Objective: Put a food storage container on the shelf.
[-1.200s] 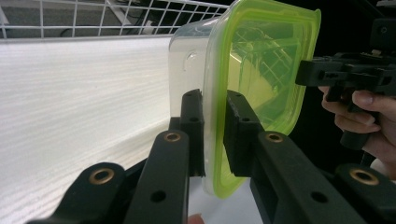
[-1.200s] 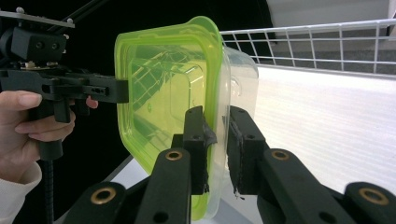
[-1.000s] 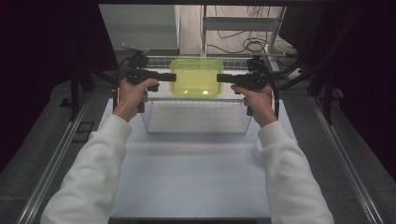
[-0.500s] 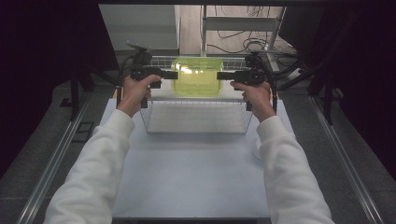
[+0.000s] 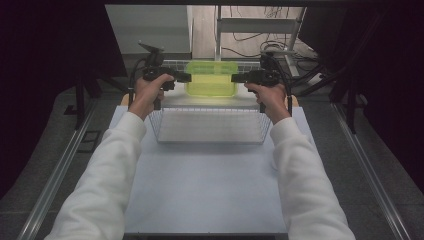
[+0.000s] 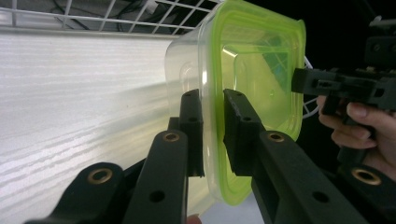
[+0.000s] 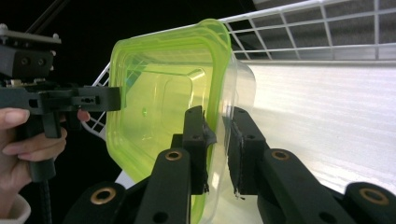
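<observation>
Bright lit centre, dark surround, slight softness

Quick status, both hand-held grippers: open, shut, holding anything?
Left hand-held gripper: shut on the rim of the green-lidded container.
Right hand-held gripper: shut on the container's opposite rim.

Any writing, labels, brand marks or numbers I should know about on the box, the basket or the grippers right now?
None can be read.
Green-lidded plastic box: no label or print; faint moulded shapes in the lid, not legible as text.
Wire basket: plain wire, no tag.
Left gripper and right gripper, each clamped on an end of the box: black jaws with holes and brass rivets, no markings.
</observation>
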The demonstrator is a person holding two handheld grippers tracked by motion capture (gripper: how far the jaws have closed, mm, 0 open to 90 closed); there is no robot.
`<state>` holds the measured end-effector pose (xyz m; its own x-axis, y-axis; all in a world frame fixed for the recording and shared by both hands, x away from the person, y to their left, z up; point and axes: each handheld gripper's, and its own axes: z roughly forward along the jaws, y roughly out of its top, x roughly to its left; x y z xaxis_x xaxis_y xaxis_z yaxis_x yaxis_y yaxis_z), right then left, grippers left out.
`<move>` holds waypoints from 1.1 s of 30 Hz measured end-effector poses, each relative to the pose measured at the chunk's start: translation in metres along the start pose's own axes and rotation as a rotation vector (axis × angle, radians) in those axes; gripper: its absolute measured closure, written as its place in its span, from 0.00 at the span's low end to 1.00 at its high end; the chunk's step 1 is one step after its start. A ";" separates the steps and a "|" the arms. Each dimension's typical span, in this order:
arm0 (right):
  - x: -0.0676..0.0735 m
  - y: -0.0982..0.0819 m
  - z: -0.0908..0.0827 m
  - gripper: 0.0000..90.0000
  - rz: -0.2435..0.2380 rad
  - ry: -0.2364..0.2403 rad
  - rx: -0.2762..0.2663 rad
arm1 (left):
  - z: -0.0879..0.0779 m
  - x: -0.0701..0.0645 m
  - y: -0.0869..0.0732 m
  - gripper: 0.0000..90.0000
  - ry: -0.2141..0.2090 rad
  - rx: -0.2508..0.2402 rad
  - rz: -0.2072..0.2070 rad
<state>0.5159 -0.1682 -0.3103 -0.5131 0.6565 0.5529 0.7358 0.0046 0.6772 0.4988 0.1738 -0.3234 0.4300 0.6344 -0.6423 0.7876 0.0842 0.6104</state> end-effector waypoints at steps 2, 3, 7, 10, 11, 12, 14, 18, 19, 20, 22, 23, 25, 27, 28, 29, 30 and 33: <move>-0.001 0.003 0.003 0.85 0.018 -0.013 0.008 | 0.002 0.002 0.002 0.87 -0.001 0.005 -0.015; -0.001 0.004 0.004 0.85 0.030 -0.019 0.013 | 0.003 0.004 0.004 0.87 0.000 0.005 -0.030; -0.006 0.008 0.009 0.83 0.095 -0.017 0.025 | 0.008 0.009 0.007 0.85 -0.006 0.004 -0.079; -0.012 0.009 0.014 0.81 0.135 -0.017 0.027 | 0.012 0.015 0.008 0.83 -0.011 0.002 -0.116; -0.013 0.009 0.015 0.80 0.151 -0.017 0.030 | 0.014 0.017 0.008 0.83 -0.014 -0.004 -0.127; -0.014 0.009 0.017 0.80 0.162 -0.013 0.027 | 0.014 0.017 0.008 0.82 -0.015 -0.004 -0.130; -0.016 0.009 0.018 0.79 0.167 -0.011 0.025 | 0.015 0.018 0.008 0.82 -0.016 -0.009 -0.135; -0.017 0.009 0.018 0.79 0.173 -0.007 0.022 | 0.016 0.019 0.007 0.81 -0.022 -0.018 -0.132; -0.017 0.009 0.018 0.77 0.174 -0.008 0.021 | 0.016 0.018 0.007 0.80 -0.017 -0.022 -0.123; -0.017 0.009 0.018 0.72 0.165 -0.022 0.022 | 0.016 0.018 0.006 0.78 -0.012 -0.024 -0.113; -0.017 0.009 0.018 0.62 0.159 -0.028 0.023 | 0.017 0.018 0.005 0.66 -0.016 -0.039 -0.105; -0.016 0.009 0.018 0.60 0.162 -0.026 0.020 | 0.017 0.017 0.004 0.63 -0.016 -0.050 -0.097; -0.012 0.009 0.016 0.53 0.152 -0.022 -0.011 | 0.016 0.015 0.003 0.53 -0.007 -0.078 -0.082; -0.005 0.009 0.013 0.47 0.119 -0.041 -0.032 | 0.014 0.012 0.003 0.43 -0.016 -0.104 -0.066; 0.000 0.009 0.011 0.43 0.090 -0.062 -0.039 | 0.012 0.009 0.003 0.40 -0.015 -0.116 -0.052; 0.003 0.009 0.010 0.39 0.070 -0.079 -0.042 | 0.010 0.006 0.002 0.39 -0.013 -0.130 -0.034; 0.008 0.009 0.007 0.36 0.048 -0.105 -0.050 | 0.009 0.004 0.002 0.36 -0.008 -0.135 -0.021; 0.013 0.009 0.001 0.32 0.000 -0.139 -0.072 | 0.002 -0.001 0.000 0.30 0.022 -0.147 0.019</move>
<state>0.5165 -0.1586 -0.2973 -0.4430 0.7547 0.4840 0.6999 -0.0463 0.7127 0.4993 0.1712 -0.3234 0.4331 0.6536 -0.6207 0.7055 0.1828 0.6848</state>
